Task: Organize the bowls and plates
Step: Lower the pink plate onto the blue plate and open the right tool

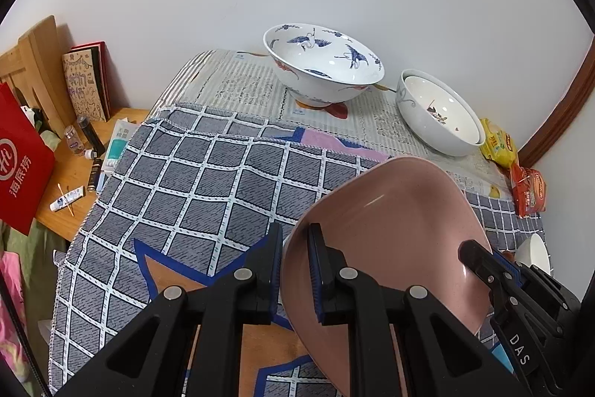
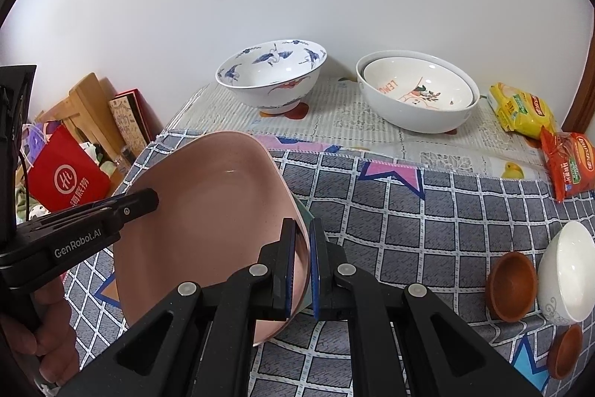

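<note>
left gripper [image 1: 295,270] and right gripper [image 2: 303,266] clamp pink plate [image 2: 208,211] rims, above checked cloth [image 2: 409,211]

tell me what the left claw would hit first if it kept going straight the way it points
Probably the checked cloth, ahead of the left claw, which grips the pink plate. The crane bowl sits further back; depth is unclear.

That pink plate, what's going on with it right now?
A person holds the pink plate tilted above the checked cloth, with both grippers clamped on its rim: the left gripper on one edge, the right gripper on the opposite. Behind it stand the crane-pattern bowl and two nested white bowls. The plate is not yet set down.
</note>
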A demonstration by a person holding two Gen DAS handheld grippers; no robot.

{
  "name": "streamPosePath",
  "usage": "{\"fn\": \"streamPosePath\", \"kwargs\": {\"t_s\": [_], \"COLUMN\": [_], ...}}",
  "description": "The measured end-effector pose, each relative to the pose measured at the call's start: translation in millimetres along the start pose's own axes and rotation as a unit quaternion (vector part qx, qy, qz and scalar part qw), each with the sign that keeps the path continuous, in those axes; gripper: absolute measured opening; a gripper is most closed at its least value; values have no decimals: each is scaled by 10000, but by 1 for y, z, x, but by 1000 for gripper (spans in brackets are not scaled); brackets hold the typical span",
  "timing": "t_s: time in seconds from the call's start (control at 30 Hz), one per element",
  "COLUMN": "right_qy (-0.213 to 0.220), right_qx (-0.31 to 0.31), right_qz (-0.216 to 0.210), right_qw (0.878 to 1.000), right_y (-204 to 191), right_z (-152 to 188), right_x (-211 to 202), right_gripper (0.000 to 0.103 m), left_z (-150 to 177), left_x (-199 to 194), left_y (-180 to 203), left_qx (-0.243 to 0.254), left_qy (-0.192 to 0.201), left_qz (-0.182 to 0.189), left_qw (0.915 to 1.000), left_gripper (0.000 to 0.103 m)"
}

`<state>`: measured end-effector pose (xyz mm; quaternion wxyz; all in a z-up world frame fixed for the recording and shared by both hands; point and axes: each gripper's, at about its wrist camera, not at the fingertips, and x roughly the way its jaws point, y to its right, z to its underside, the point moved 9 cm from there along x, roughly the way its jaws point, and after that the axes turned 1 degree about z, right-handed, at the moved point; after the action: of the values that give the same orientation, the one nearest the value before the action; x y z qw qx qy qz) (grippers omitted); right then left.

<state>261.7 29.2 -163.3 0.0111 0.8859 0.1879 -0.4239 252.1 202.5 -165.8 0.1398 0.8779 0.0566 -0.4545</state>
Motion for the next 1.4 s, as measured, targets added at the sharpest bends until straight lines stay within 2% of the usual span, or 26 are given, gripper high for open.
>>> {"fn": "streamPosePath", "kwargs": {"t_s": [0.83,1.1,1.3,1.4], "right_qy": [-428,-463,-507,-468], "right_qx": [-99,-305,-524,-548], "right_qz": [127,223,285,295], "right_qw": [9990,9982,9969,9970], "right_y": [11,11,10,12], "right_z": [17,17,19,18], "right_x": [49,57,61,58], "right_gripper": [9,10,12,20], "left_z": [15,13,13,14], "left_x": [49,53,53,52], "left_y": [0,1,0,0], "left_qx": [-14,110,151,184], "left_qy": [-448,-454,-452,-464], "left_qz": [-107,-215,-217,-194], "left_qw": [9989,9987,9986,9986], "left_gripper": [13,13,13,16]}}
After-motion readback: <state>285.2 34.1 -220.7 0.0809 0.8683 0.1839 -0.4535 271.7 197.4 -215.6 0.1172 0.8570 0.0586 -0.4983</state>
